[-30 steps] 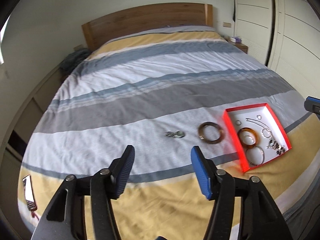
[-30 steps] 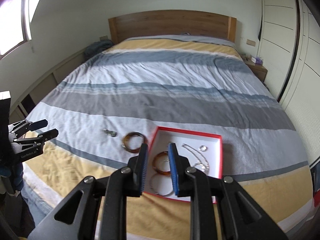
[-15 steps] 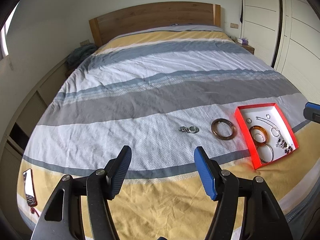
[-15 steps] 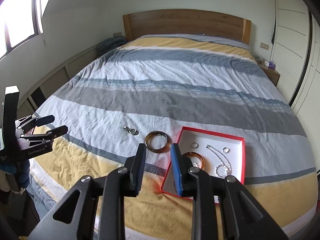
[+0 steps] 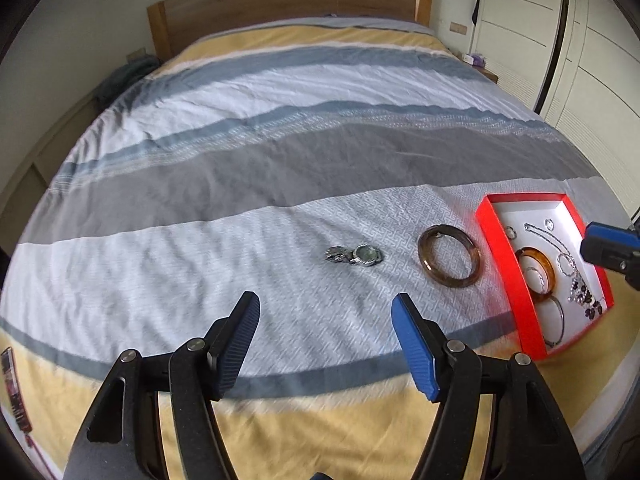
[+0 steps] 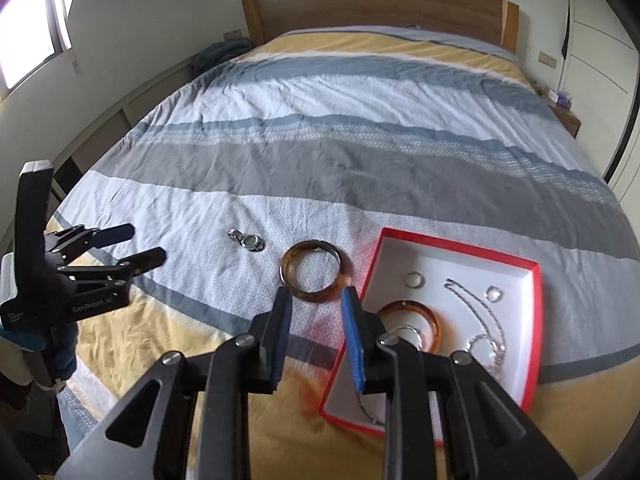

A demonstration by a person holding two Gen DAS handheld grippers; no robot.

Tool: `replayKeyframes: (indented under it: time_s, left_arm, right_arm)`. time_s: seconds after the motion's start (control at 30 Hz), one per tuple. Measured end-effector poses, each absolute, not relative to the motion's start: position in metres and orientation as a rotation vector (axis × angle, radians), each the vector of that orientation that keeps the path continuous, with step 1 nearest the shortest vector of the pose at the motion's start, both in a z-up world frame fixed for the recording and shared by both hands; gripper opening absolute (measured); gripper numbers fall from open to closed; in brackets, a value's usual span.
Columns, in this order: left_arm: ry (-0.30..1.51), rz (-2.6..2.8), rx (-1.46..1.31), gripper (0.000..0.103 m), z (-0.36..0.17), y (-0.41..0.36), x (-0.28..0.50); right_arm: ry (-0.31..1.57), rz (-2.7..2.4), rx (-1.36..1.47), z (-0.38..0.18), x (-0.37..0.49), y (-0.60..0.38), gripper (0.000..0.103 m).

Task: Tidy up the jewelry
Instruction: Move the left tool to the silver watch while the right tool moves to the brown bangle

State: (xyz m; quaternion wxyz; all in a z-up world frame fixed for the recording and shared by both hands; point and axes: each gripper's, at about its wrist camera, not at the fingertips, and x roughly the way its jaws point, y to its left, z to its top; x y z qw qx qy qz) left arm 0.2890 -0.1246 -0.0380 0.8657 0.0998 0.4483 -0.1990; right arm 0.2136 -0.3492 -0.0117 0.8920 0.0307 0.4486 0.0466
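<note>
A red box with a white inside (image 5: pixel 500 256) (image 6: pixel 532 280) lies on the bed and holds an amber bangle (image 6: pixel 434 320), a thin hoop, rings and a chain. A brown bangle (image 5: pixel 449 257) (image 6: pixel 316 276) lies on the bedspread left of the box. A silver watch (image 5: pixel 356 256) (image 6: pixel 249 240) lies further left. My left gripper (image 5: pixel 326 320) is open and empty, above the bedspread short of the watch; it also shows in the right wrist view (image 6: pixel 140 248). My right gripper (image 6: pixel 316 312) is partly open and empty, just short of the brown bangle; one fingertip shows in the left wrist view (image 5: pixel 608 244).
The bed has a striped grey, white and yellow cover (image 5: pixel 280 160) and a wooden headboard (image 6: pixel 380 4). White wardrobe doors (image 5: pixel 560 40) stand to the right, with a bedside table (image 6: pixel 564 108) by them. A phone (image 5: pixel 14 396) lies at the bed's left front corner.
Both grippers have moved forward and lower toward the jewelry. The watch, bangle and box look nearer. The right gripper's jaws have widened a little.
</note>
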Motion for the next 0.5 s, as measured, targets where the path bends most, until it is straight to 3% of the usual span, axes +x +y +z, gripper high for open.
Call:
replayKeyframes:
  time_s: [0.5]
  left_arm:
    - [1.07, -0.415, 0.161, 0.068, -0.121, -0.175, 0.359]
  right_arm:
    - [0.989, 0.136, 0.085, -0.064, 0.261, -0.363, 0.024]
